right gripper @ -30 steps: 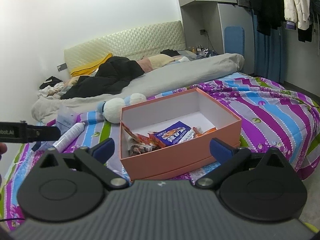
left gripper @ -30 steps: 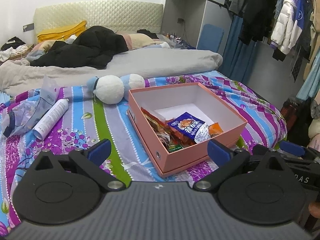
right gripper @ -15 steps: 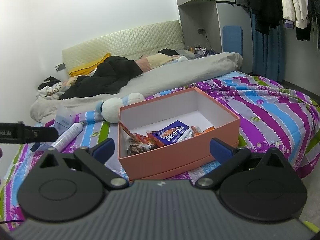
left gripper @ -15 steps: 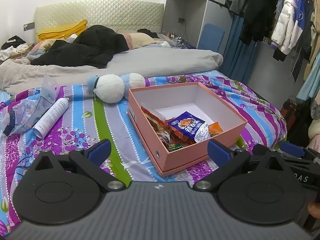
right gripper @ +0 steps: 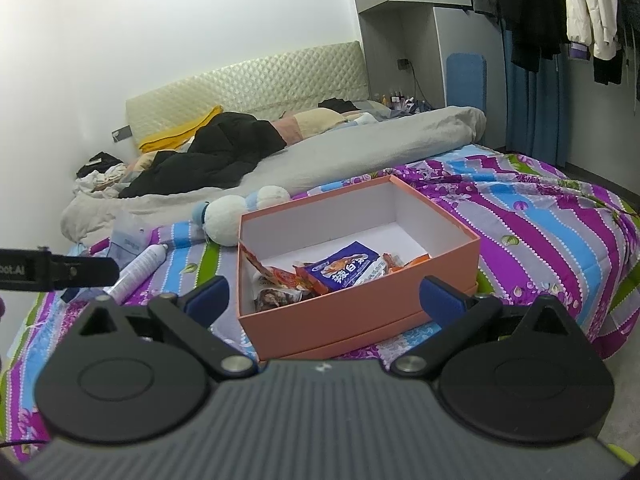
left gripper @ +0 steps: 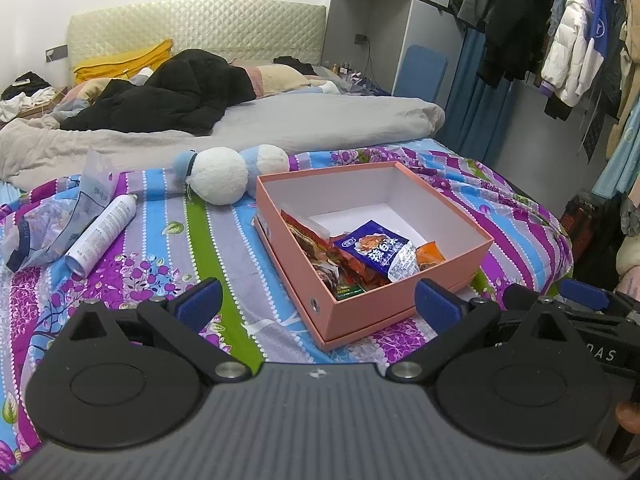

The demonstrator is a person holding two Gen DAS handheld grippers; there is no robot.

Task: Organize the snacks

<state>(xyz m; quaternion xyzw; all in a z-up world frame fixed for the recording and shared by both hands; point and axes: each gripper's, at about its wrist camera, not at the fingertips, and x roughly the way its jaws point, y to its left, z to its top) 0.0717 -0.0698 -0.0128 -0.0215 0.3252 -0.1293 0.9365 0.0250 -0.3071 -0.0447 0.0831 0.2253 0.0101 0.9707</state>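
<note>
Orange box (left gripper: 362, 312) on striped bedspread (left gripper: 224, 240) holds snack packets (left gripper: 376, 250); left gripper (left gripper: 316, 300), right gripper (right gripper: 324, 294) both spread apart, empty.

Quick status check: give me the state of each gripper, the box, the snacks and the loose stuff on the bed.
left gripper: open, empty
right gripper: open, empty
orange box: lid off, upright on the quilt
blue snack packet: in the box, atop other packets
white spray can: lying on its side
plush toy: lying beside the box
</note>
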